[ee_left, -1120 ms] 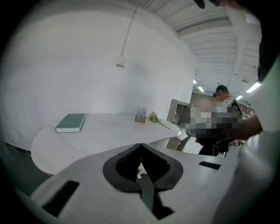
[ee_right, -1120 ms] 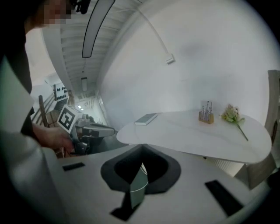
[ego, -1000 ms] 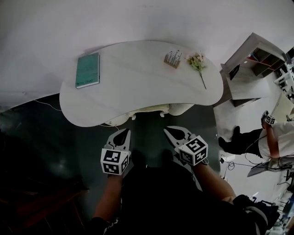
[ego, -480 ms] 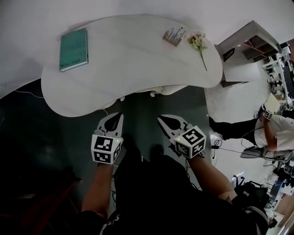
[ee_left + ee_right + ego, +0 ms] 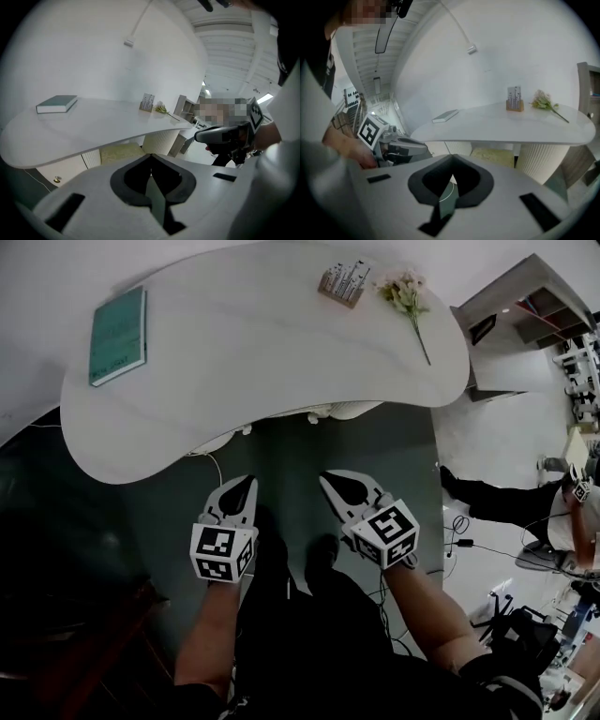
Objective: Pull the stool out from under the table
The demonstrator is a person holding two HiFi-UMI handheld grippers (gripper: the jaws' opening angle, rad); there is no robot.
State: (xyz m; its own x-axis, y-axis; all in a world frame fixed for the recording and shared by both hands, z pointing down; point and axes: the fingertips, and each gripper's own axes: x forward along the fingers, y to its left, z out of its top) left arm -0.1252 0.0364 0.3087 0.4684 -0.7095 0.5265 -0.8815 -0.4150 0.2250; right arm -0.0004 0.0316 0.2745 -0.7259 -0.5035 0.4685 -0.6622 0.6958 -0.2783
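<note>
The stool [image 5: 319,412] is tucked under the white curved table [image 5: 234,362]; only its pale edge shows in the head view. Its yellowish cushion [image 5: 121,152] [image 5: 494,157] shows beneath the tabletop in both gripper views. My left gripper [image 5: 246,482] and right gripper [image 5: 328,479] hover side by side over the dark floor, just short of the table's near edge, apart from the stool. Both are shut with nothing between the jaws. In the left gripper view the left gripper [image 5: 150,157] points at the stool; the right gripper [image 5: 452,159] does the same.
On the table lie a green book [image 5: 117,334], a card holder [image 5: 342,282] and a flower [image 5: 408,296]. Ribbed white table legs [image 5: 543,161] flank the stool. A shelf unit [image 5: 525,315], another person's legs [image 5: 487,502] and floor cables [image 5: 459,545] are at right.
Both grippers have sunk lower in front of the table, still shut. The tabletop now looks larger and nearer in the head view.
</note>
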